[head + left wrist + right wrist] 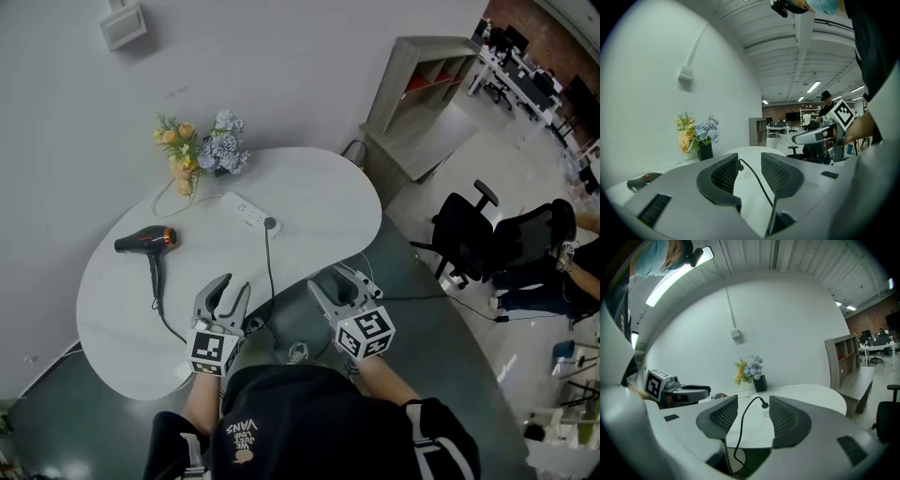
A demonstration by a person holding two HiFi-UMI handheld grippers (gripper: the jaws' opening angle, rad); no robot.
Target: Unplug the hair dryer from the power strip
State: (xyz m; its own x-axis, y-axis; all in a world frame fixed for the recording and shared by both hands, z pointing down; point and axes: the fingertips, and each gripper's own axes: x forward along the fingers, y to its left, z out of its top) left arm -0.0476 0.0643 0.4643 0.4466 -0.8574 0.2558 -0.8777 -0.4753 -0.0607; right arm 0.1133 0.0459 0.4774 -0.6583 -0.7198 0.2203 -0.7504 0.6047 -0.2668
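A black hair dryer (145,241) lies on the left of the white oval table (328,202). Its black cord (271,272) runs from the near table edge up to a plug (271,224) seated in the white power strip (249,211). My left gripper (232,289) hovers over the near edge just left of the cord, open and empty. My right gripper (335,279) stands open to the cord's right, also empty. In the left gripper view the plug (739,165) shows far off between the open jaws (750,165). The right gripper view shows the plug (764,405) and strip (765,413) beyond its gripper (753,412).
A dark vase of flowers (202,150) stands at the table's back by the wall. A grey shelf unit (422,94) is beyond the table to the right. Black office chairs (469,230) and a seated person (553,272) are on the right.
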